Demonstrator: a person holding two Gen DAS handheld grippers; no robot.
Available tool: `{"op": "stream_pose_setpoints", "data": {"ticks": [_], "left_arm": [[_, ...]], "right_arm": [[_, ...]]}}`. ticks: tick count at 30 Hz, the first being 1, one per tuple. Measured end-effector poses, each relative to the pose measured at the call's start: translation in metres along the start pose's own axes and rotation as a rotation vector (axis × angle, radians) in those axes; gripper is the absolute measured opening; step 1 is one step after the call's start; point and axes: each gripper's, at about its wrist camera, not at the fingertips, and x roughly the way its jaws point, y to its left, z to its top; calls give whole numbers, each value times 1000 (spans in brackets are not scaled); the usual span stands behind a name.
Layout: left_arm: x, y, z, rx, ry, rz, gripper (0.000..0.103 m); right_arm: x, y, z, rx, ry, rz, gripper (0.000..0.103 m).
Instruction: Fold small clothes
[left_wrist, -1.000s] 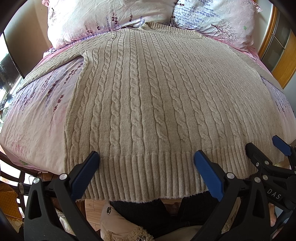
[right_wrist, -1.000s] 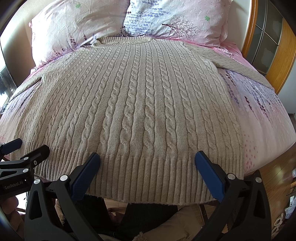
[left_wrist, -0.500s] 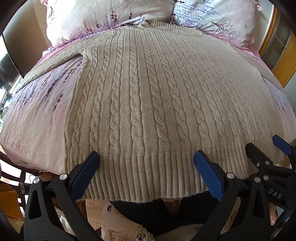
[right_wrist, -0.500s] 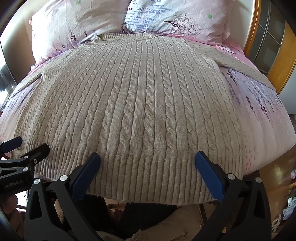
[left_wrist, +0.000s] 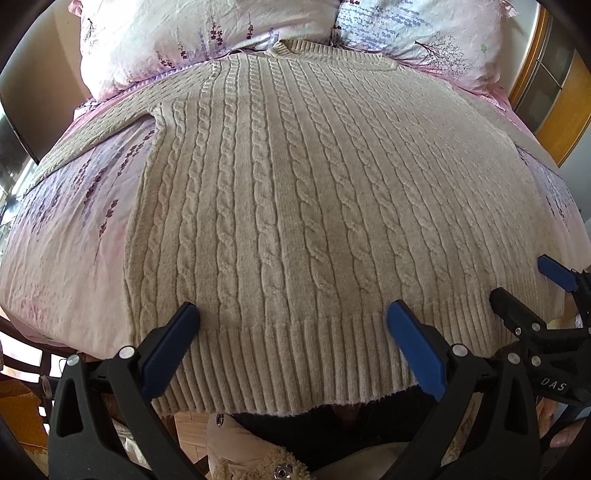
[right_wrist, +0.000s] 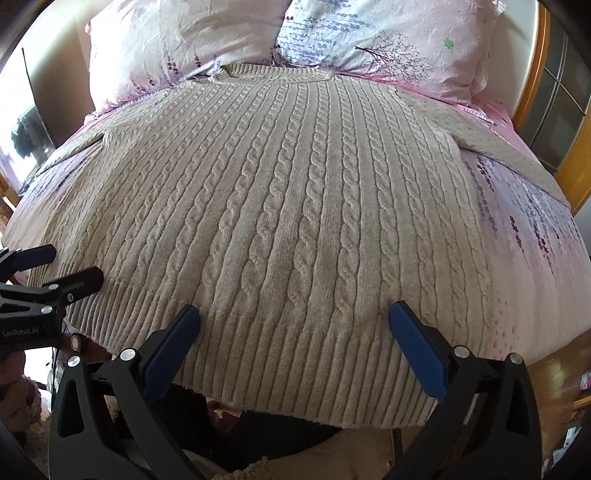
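left wrist view: a beige cable-knit sweater (left_wrist: 295, 206) lies flat on a bed (left_wrist: 62, 258) with a pink floral sheet, neckline up by the 2 pillows (left_wrist: 192, 33) and ribbed hem (left_wrist: 295, 362) hanging a bit over the near edge of the mattress. the left gripper (left_wrist: 291, 332) is spread wide, its 2 blue pads (left_wrist: 166, 350) sitting over the hem on either side of the middle cables, nothing pinched between them. can't really tell if the pads touch the knit or just float above it, the fisheye squashes everything. off on the right side of this view you can see the other tool poking in near the sweater's corner.

right wrist view: same deal from the other side. the right gripper (right_wrist: 293, 332) is wide apart too, blue pads (right_wrist: 417, 354) over the ribbed band, empty. the left gripper shows at the left edge, over that corner of the hem. 1 sleeve (right_wrist: 517, 155) runs out across the sheet toward a wooden frame (right_wrist: 576, 155). the collar (right_wrist: 273, 72) tucks right up against the pillows. below the hem there's dark clothing (right_wrist: 280, 428) and a bit of wood floor (right_wrist: 554, 373).
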Motion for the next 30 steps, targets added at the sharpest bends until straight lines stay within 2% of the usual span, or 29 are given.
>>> {"op": "stream_pose_setpoints", "data": {"ticks": [4, 7, 11, 13, 15, 16, 18, 20, 24, 26, 30], "left_arm": [[1, 8, 12, -7, -54, -63, 101], [2, 17, 30, -11, -96, -105, 101], [-3, 28, 58, -4, -206, -115, 101], [-7, 33, 72, 0, -253, -141, 101], [-8, 39, 87, -5, -287, -163, 101], [-8, 40, 93, -9, -303, -167, 101], [-8, 41, 107, -24, -333, -156, 101], [-4, 40, 120, -17, -342, -145, 101], [7, 38, 139, -2, -340, -147, 101], [12, 37, 144, 1, -332, -162, 101], [23, 36, 151, 3, -318, -169, 101]], "right_arm": [[1, -5, 3, -36, -32, 44, 102], [2, -26, 18, 32, -42, 56, 102], [-1, -98, 51, 261, -88, 73, 101], [-2, -146, 68, 419, -126, 94, 94], [2, -198, 82, 580, -156, 99, 81], [5, -220, 86, 644, -161, 90, 78], [15, -262, 91, 771, -162, 65, 65], [27, -299, 93, 896, -153, 52, 58], [45, -345, 88, 1070, -147, 32, 51], [50, -359, 84, 1127, -147, 8, 50], [52, -373, 85, 1163, -163, -3, 47]]}}
